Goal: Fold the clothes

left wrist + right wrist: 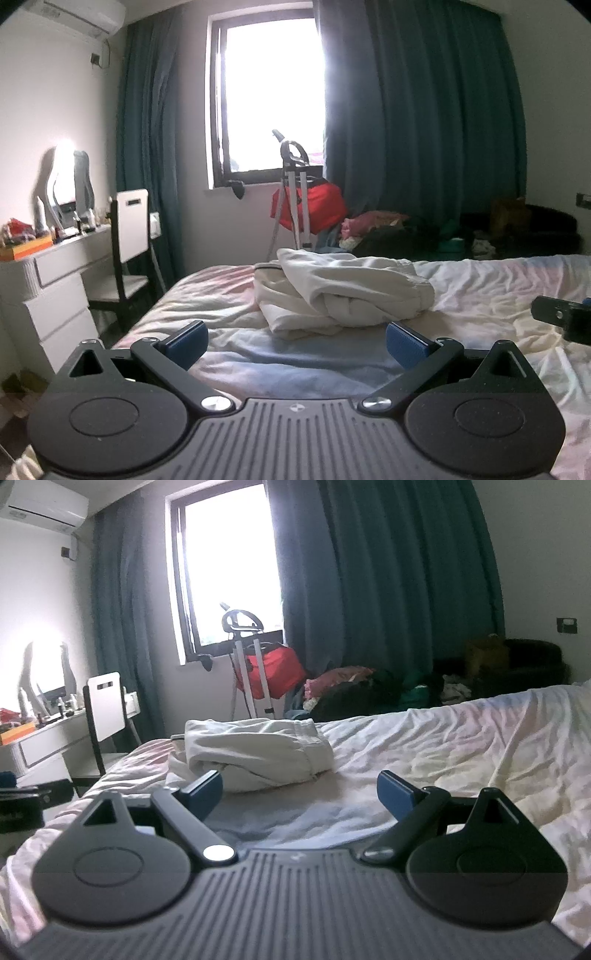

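Note:
A cream-white garment (343,291) lies bunched in a loose heap on the bed (498,295), toward its far left part. In the left wrist view my left gripper (295,343) hovers just short of the heap, jaws wide apart, nothing between the blue pads. The right wrist view shows the same garment (251,757) ahead and left of my right gripper (299,790), which is also open and empty above the sheet (461,746). Part of the right gripper (565,317) shows at the left view's right edge.
A white dresser (55,295) and a chair (125,254) stand left of the bed. Beyond the bed are a window, teal curtains (424,129), a metal stand with a red bag (314,206), and a pile of clothes (388,229) on the floor.

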{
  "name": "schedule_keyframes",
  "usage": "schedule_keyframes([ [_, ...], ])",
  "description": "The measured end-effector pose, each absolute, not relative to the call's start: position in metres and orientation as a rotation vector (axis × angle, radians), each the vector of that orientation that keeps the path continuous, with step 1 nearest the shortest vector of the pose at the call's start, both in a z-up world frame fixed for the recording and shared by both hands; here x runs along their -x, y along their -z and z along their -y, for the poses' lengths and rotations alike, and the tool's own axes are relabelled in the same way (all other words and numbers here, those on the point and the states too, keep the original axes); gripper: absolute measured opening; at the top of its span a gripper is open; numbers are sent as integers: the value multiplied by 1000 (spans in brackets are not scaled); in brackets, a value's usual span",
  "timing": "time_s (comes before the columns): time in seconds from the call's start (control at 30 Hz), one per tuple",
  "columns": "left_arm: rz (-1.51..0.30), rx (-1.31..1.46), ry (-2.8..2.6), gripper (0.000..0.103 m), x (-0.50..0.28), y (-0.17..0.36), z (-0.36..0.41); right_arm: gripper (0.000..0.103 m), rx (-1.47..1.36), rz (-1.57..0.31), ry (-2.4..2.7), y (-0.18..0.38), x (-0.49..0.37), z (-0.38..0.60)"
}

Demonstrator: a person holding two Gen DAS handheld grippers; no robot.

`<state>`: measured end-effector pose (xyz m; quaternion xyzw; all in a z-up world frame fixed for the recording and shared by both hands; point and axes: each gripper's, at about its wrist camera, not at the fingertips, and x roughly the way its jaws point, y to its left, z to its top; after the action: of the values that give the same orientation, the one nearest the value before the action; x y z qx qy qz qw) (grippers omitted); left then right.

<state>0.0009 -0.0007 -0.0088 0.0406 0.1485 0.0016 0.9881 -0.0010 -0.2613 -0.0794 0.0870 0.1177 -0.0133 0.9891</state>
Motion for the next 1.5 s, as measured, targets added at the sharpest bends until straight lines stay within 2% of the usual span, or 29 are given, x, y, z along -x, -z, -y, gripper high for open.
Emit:
schedule_keyframes([
  [0.17,-309,-99,-22,103,-9,17,0,92,-210,-246,70,49,-20,257],
  [0.33,-336,-124,-24,103,-22,30,2,92,-212,-167,72,11,-37,254],
  [0.47,-355,-167,20,103,-51,38,18,92,-173,-171,98,23,-35,254],
  [0.73,-466,-158,115,100,-198,66,83,92,-172,-223,199,65,-33,292],
  [1.13,-527,-239,76,99,-419,79,236,92,-223,-327,304,119,-97,334],
  [1.33,-585,-267,-32,85,-472,97,260,92,-305,-391,259,140,-124,344],
  [1.4,-601,-265,-63,71,-484,101,261,92,-312,-396,255,144,-129,344],
  [1.43,-610,-265,-79,57,-489,102,261,92,-316,-402,252,146,-130,343],
  [1.5,-620,-254,-104,49,-499,104,260,92,-334,-418,248,151,-133,344],
])
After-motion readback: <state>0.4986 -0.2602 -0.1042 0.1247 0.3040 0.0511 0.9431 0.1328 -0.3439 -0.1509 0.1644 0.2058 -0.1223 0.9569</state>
